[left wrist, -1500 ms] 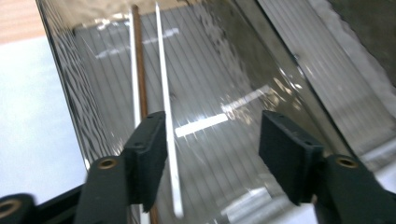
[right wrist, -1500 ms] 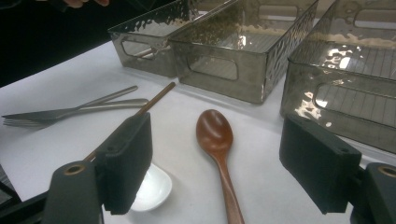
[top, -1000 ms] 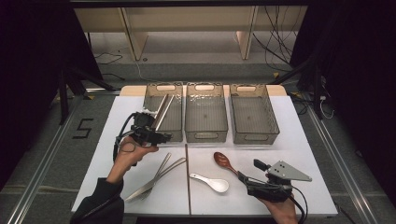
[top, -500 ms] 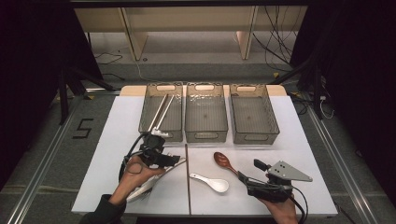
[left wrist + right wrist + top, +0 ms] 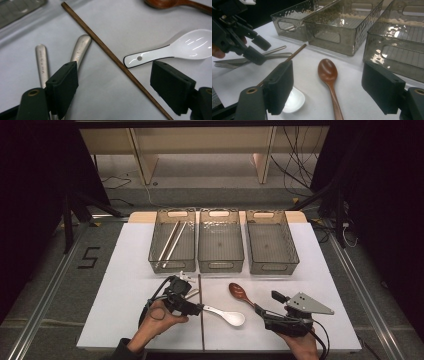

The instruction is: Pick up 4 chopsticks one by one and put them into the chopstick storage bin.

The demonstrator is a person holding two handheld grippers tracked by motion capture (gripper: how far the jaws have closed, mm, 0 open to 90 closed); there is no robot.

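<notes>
Already two chopsticks (image 5: 170, 241) lie in the far-left bin (image 5: 172, 240). Near the front edge of the tabletop (image 5: 125, 285), both left tongs (image 5: 199, 308) and right tongs (image 5: 268, 306) gape empty; the left's jaws have just been opening over metal cutlery (image 5: 80, 48). White spoon (image 5: 227, 315), wooden spoon (image 5: 241, 293) remain unsorted.

Both tongs are black with thick, square, matte pads (image 5: 62, 87) and brass-coloured rivets, the right tongs (image 5: 276, 306) topped by a grey three-cornered plate, the left tongs (image 5: 192, 306) trailing a black cable.
</notes>
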